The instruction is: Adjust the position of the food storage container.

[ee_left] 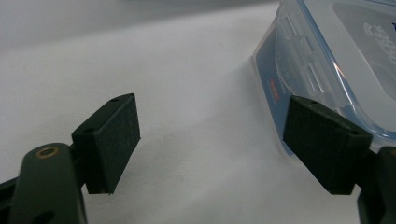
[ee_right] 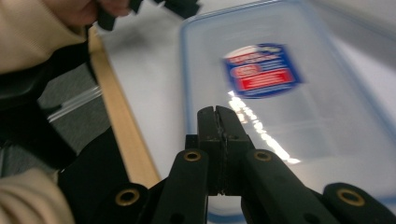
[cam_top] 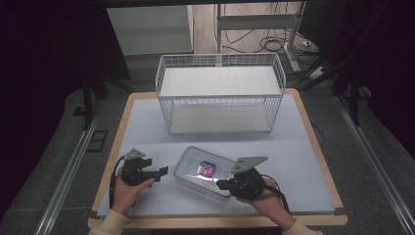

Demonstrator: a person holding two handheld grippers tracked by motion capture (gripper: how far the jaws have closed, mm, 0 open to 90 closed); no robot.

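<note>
Tongs: left (ee_left: pixel 212 144) spread, right (ee_right: pixel 218 122) closed by container (cam_top: pixel 205 171).

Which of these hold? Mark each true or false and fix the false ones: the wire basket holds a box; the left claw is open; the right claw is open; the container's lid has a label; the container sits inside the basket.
1. The wire basket holds a box: false, nothing shows in it.
2. The left claw is open: true.
3. The right claw is open: false, its jaws are pressed together.
4. The container has a label on its lid: true.
5. The container sits inside the basket: false, it lies on the table in front of it.
</note>
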